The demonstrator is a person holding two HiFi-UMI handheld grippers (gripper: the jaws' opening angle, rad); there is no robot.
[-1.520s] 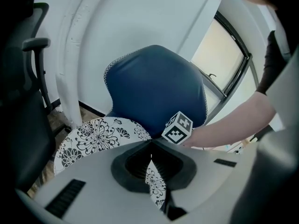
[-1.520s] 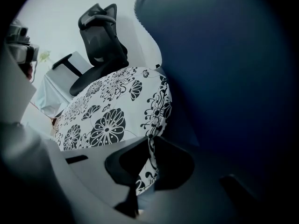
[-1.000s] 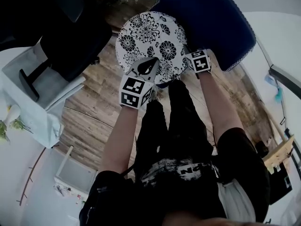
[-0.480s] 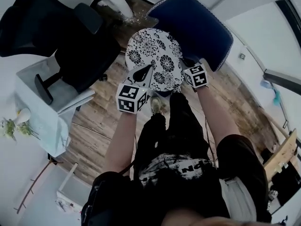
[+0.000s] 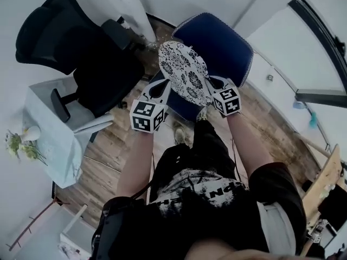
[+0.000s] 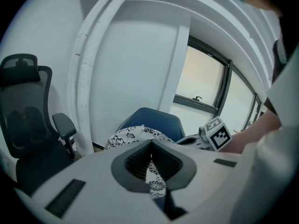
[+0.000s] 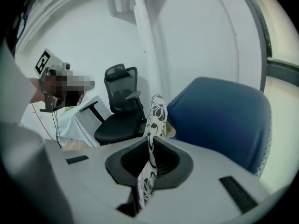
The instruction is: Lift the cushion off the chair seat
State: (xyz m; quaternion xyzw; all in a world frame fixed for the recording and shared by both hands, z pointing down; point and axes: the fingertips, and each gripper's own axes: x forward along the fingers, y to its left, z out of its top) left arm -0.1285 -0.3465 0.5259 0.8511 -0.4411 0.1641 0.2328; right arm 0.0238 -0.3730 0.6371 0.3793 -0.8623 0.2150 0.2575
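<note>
The round black-and-white flowered cushion (image 5: 183, 70) hangs in the air, tilted, above the blue chair (image 5: 219, 43). My left gripper (image 5: 161, 88) is shut on the cushion's near left edge, and the fabric (image 6: 152, 175) shows pinched between its jaws. My right gripper (image 5: 212, 86) is shut on the near right edge. In the right gripper view the cushion (image 7: 155, 115) stands edge-on out of the right gripper (image 7: 149, 158), with the blue chair (image 7: 223, 116) behind it. In the left gripper view the cushion (image 6: 133, 134) hides part of the blue chair (image 6: 156, 117).
A black office chair (image 5: 81, 53) stands left of the blue chair. A white table (image 5: 51, 137) with flowers (image 5: 19, 145) is at the far left. White walls and a window (image 6: 205, 85) lie behind. The person's legs and shoes (image 5: 181, 134) stand on the wooden floor.
Both grippers have risen with the cushion in them. The cushion has come up off the blue seat and tipped from lying flat to tilted, and the seat's front now shows below it.
</note>
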